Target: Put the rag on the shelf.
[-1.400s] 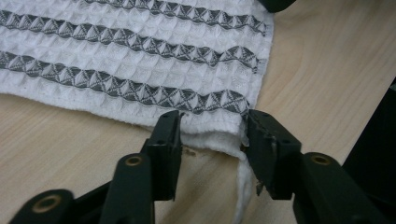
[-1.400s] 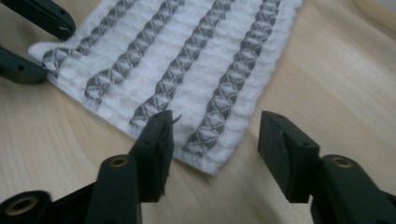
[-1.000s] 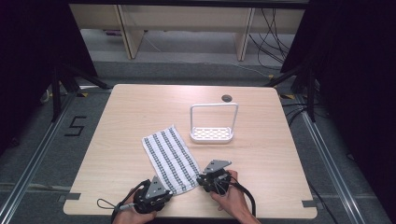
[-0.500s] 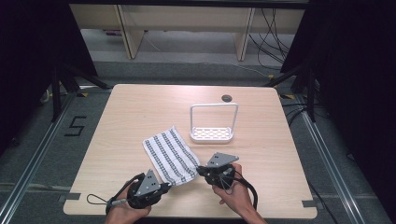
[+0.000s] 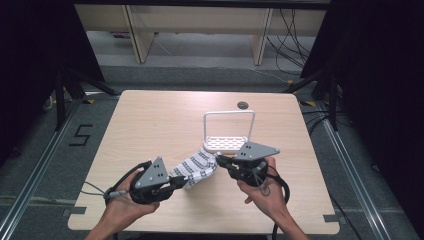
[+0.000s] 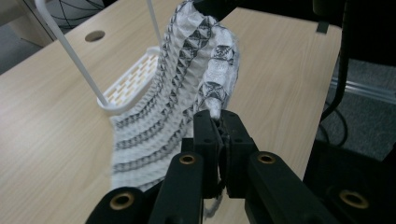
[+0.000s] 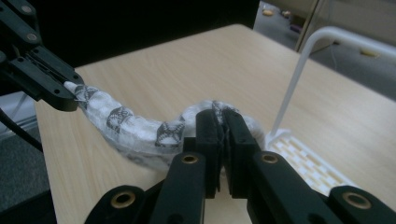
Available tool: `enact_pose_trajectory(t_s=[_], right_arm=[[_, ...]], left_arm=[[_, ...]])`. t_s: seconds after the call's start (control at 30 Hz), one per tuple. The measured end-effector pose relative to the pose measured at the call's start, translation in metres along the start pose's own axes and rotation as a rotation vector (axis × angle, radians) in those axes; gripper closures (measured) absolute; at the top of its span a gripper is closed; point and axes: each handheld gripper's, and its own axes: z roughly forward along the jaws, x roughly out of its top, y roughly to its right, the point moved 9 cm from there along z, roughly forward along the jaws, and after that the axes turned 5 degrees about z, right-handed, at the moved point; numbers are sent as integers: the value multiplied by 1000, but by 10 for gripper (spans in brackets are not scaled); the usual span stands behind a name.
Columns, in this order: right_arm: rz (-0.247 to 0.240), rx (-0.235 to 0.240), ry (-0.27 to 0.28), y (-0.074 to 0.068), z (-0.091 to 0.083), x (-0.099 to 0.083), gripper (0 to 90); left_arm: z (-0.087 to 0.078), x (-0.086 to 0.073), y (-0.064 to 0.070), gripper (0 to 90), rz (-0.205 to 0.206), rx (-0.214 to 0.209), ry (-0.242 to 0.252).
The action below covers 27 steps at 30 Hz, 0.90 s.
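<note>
Waffle-textured cloth (image 6: 187,79), matt wood-look table (image 5: 160,125), seemingly plastic white rack (image 5: 227,131)

Lab test cell: black curtains (image 5: 30,60), floor rails (image 5: 360,165), loose cables (image 5: 292,30), taped "5" (image 5: 81,135) beside table (image 5: 150,120).

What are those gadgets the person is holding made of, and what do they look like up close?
Each hand holds a black gripper: left gripper, right gripper. Both carry a grey three-cornered plate with small holes on top and trail a looping black cable. Up close, the two jaws are blocky black bars on arms pinned with brass-coloured rivets. The forearms are bare, with no sleeves in sight.
</note>
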Motion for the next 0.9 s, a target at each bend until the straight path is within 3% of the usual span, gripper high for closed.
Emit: enact_pose_trajectory(t_s=[0.03,0.07,0.13,0.2,0.23,0.33,0.63,0.7,0.9], right_arm=[[-1,-6,12,3,-9,13,869],[-1,-6,12,3,-9,13,869],[-47,-45,59,12,-23,35,870],[-35,-35,68,11,-27,42,870],[-49,-53,93,14,-36,53,870],[-44,-70,117,17,-47,66,870],[-10,-126,124,33,-66,75,871],[-13,-127,109,39,-68,73,871],[7,-141,79,49,-69,68,872]], left_arm=[[-2,4,-3,864,4,-2,-1],[-3,12,-6,864,-8,-4,18],[-6,31,-14,864,-13,-15,47],[-7,36,-16,864,-11,-25,48],[-7,41,-18,864,-7,-26,50],[-7,55,-24,864,15,-21,60],[0,84,-41,864,37,11,52],[5,92,-51,864,21,20,67],[15,99,-64,864,-6,20,64]])
